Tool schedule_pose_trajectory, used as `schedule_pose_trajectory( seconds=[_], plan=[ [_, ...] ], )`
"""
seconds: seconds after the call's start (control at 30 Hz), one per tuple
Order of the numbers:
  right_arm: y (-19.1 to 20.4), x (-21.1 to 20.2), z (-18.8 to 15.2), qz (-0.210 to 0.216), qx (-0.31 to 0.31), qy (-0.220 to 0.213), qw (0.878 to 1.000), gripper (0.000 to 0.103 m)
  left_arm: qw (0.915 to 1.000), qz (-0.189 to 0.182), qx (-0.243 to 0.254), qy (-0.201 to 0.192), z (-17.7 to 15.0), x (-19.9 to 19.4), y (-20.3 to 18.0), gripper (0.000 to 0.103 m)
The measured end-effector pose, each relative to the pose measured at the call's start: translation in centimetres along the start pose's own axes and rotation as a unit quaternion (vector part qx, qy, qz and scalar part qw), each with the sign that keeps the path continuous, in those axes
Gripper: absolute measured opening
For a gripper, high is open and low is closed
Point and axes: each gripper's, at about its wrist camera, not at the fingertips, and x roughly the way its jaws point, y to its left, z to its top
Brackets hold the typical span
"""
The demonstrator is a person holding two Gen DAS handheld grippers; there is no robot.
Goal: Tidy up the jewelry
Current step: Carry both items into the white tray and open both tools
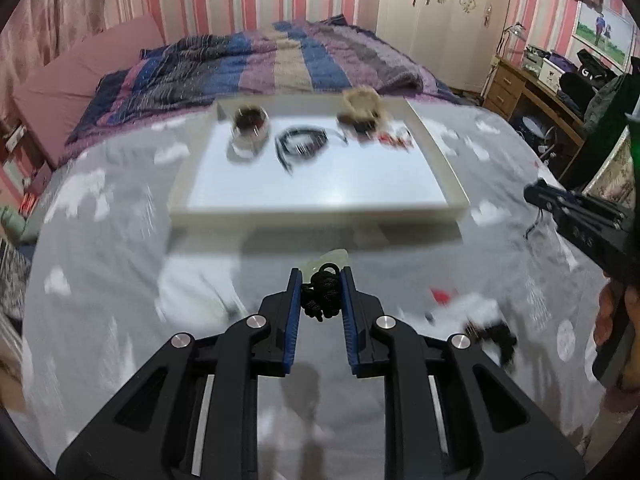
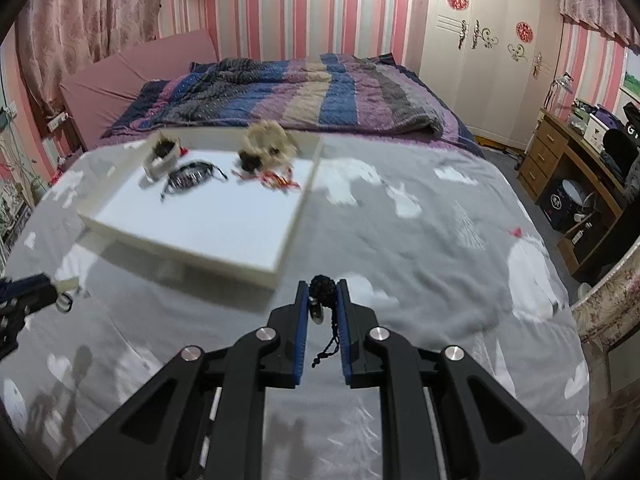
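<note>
Broadly, saw a wide bed under a grey blanket [image 2: 420, 248] filling the frame, striped quilt [image 2: 304, 92] bunched at the top. Found the white tray [image 1: 436, 152] lying flat on the blanket at upper centre in the left wrist view, upper left in the right wrist view. Counted on it a light bracelet ring [image 1: 249, 130], a dark coiled cord [image 1: 299, 145], a tan beaded bracelet [image 1: 360, 106] and some red bits [image 1: 394, 140], all blurred. Noted a wardrobe [image 2: 492, 60] and a cluttered desk [image 2: 576, 152] at the right edge.

Saw the left gripper [image 1: 320, 296] at lower centre, clenched on a black knotted cord piece [image 1: 322, 294] with a pale pendant showing past the tips. Saw the right gripper [image 2: 323, 300] likewise clamped on a black beaded strand [image 2: 323, 286], a tassel hanging between the pads.

Judged the step as carrying both pieces to the tray. Best done by keeping both grips firm, clearing the tray's near rim with the dangling ends, and setting down in the bare front half, apart from the pieces already there. Spotted another dark item [image 1: 490, 334] on the blanket at lower right.
</note>
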Motion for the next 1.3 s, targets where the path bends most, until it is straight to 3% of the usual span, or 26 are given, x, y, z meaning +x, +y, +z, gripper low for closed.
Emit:
schedule_pose_trajectory(
  seconds=[0.33, 0.53, 0.67, 0.97, 1.3],
  plan=[
    [5.3, 3.6, 6.2, 0.029, -0.001, -0.007, 1.000, 0.014, 0.9997, -0.016, 0.008, -0.015, 8.5, 5.0, 6.0, 0.018],
    [6.4, 8.8, 8.6, 0.031, 0.007, 0.012, 0.999, 0.014, 0.9997, -0.017, -0.001, 0.017, 11.8, 10.2, 7.8, 0.018],
    [6.3, 11.5, 10.0, 0.021, 0.011, 0.018, 1.000, 0.014, 0.9993, -0.023, -0.012, 0.025, 12.4, 12.5, 7.8, 0.018],
    [6.3, 15.2, 10.2, 0.024, 0.033, 0.018, 0.999, 0.014, 0.9994, 0.012, -0.018, 0.027, 11.6, 15.9, 8.9, 0.018],
    [5.6, 16.5, 9.6, 0.009, 0.040, 0.014, 0.999, 0.014, 0.9997, 0.020, -0.016, 0.003, 11.1, 15.9, 8.7, 0.020]
  ],
)
